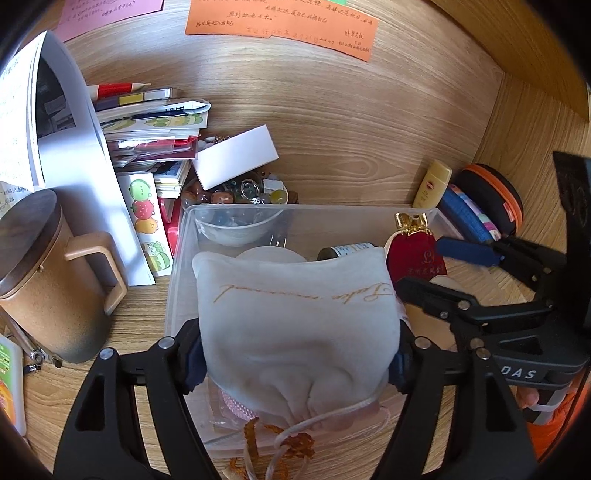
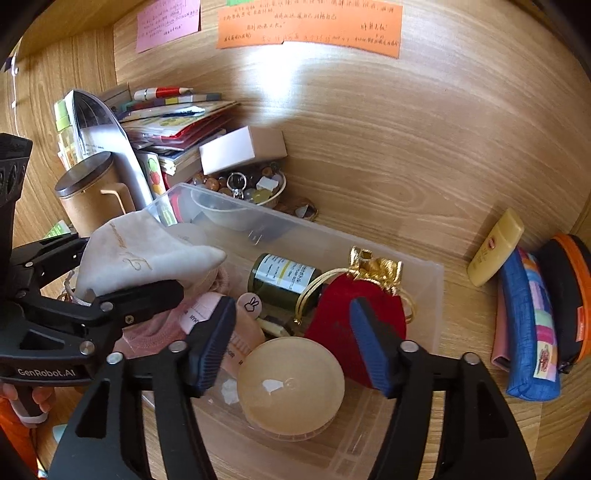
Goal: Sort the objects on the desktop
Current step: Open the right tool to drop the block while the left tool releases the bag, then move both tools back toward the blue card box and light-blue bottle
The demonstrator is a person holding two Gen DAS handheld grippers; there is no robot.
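Left gripper [image 1: 299, 354] clamps one white drawstring pouch [image 1: 295, 325] between its blue pads, held over the near-left end of the clear plastic bin [image 1: 177, 280]; pouch cord and an orange tassel hang below. Right gripper [image 2: 295, 350] hovers over the bin with jaws spread wide, nothing between them, pads either side of the round amber lid [image 2: 291, 384] and the red velvet pouch [image 2: 354, 314].

Bin contents, seen from the right wrist: one dark green bottle [image 2: 280, 277] with a white label lying on its side, one red velvet pouch with a gold top, one round amber lid or case, one small white bowl [image 2: 221, 214] at the far end, pink fabric [image 2: 147, 332] under the white pouch, one small round tag with a rabbit mark [image 2: 251, 304]. Other small bits are too cluttered to count.

Behind the bin, one shallow dish of beads and trinkets [image 2: 251, 188], with one white box [image 2: 240, 149] resting over it. Left of that, one stack of books and sticker sheets [image 1: 147, 122] and one tan lidded mug [image 1: 48, 280].

Right of the bin on the wooden desk [image 2: 406, 166]: one yellow tube [image 2: 495, 247], one blue patchwork pencil case [image 2: 532, 332], one black case with orange zip [image 2: 569, 295]. Two handwritten notes on the back panel, one orange [image 2: 306, 26], one pink [image 2: 168, 22].
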